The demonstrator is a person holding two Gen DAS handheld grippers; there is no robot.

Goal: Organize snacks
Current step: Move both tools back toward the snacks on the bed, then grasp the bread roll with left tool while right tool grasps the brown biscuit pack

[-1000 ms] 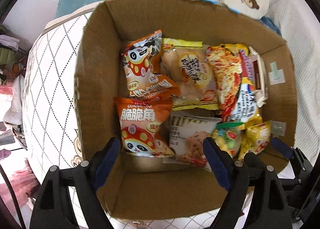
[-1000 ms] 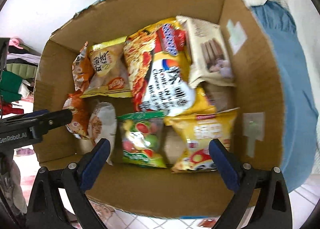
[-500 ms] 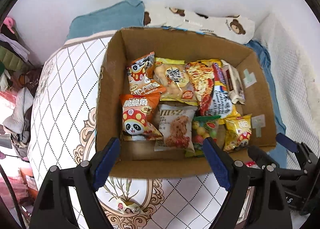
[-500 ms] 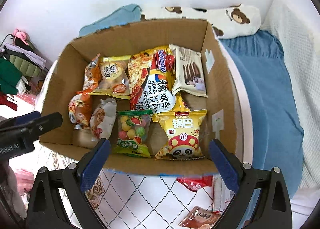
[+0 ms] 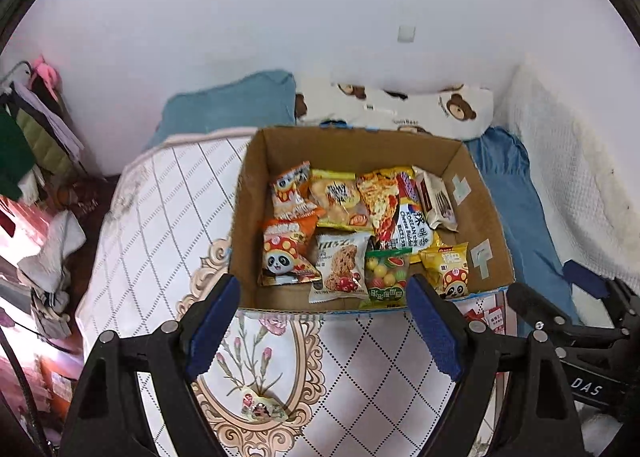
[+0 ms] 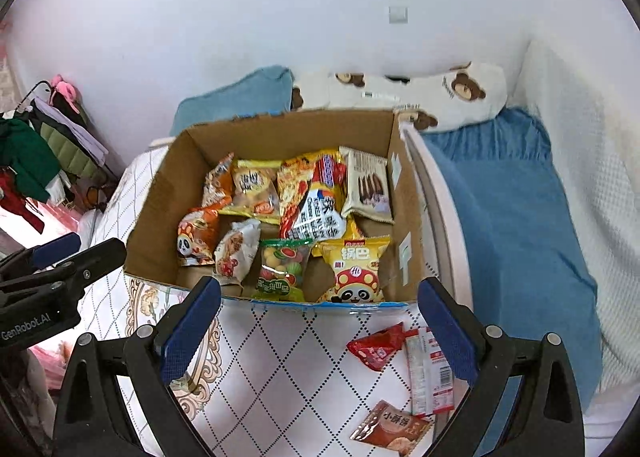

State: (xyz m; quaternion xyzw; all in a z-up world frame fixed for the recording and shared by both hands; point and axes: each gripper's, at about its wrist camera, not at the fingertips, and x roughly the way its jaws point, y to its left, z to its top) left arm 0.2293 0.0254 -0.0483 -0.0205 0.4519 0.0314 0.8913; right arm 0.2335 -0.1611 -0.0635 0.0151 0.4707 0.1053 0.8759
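Pulled up and back from the cardboard box (image 5: 256, 225) on the bed (image 5: 160, 225), both claws, left (image 5: 324, 321) and right (image 6: 320, 321), released and empty; snack packets (image 6: 352, 269) packed inside, loose packets (image 6: 380, 345) outstanding.

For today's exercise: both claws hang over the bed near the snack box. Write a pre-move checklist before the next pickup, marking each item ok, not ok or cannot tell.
1. Left claw empty and open: ok.
2. Right claw empty and open: ok.
3. Cardboard box upright on the bed, top open: ok.
4. All snacks boxed: not ok. A red packet, a white-and-red packet and a brown packet lie on the quilt, plus a small wrapper nearer the left claw.
5. Nothing between the right claw and the red packet: ok.
6. Room left in the box: cannot tell; packets cover most of its floor.
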